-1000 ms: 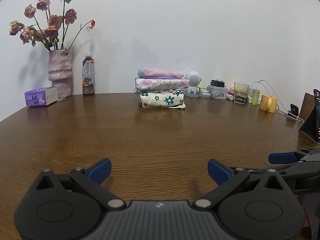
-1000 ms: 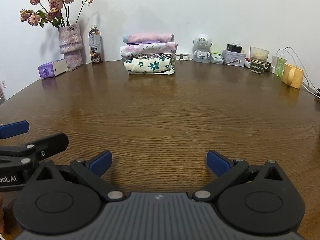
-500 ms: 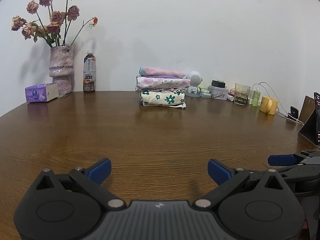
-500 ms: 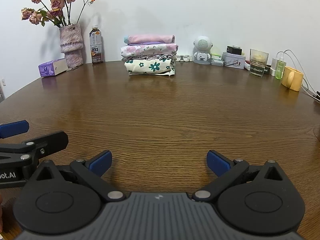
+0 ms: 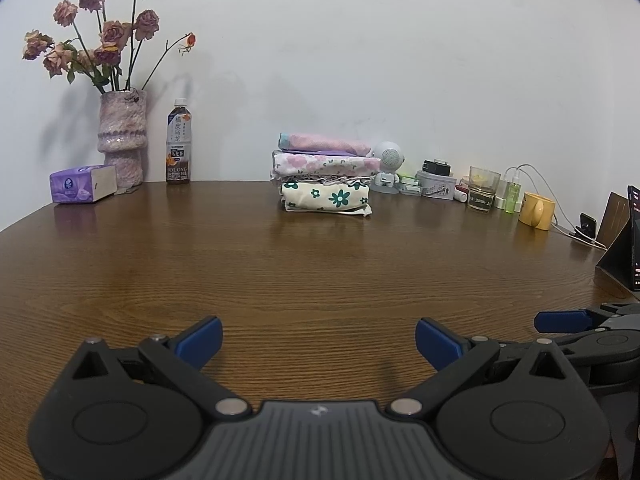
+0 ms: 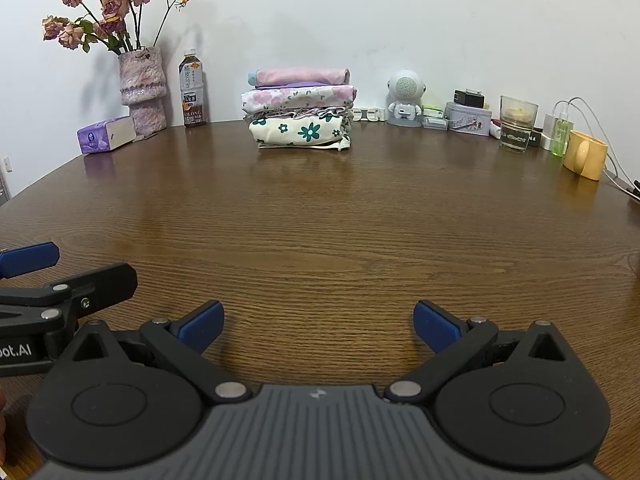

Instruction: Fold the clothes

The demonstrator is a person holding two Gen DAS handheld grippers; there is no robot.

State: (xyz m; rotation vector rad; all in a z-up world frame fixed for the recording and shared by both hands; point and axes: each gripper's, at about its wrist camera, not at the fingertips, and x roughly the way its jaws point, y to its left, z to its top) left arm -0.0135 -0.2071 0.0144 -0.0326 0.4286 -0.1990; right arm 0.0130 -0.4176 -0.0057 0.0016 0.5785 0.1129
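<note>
While seen from the left wrist: left tongs (image 5: 319, 340) spread wide and empty over the table (image 5: 280, 264), folded clothes stack (image 5: 325, 178) well apart, straight ahead by the far wall. From the right wrist: right tongs (image 6: 317, 326) likewise wide and empty, stack (image 6: 300, 108) far ahead, slightly leftward.

Even, soft indoor light fills both wrist views. The flowers (image 5: 96, 40) cast faint grey shadows on the white wall (image 5: 360, 60); the polished table (image 5: 280, 248) shows dull reflections. Fisheye bending curves the table edge, with dark vignetting in the upper corners. Focus is sharp throughout.
</note>
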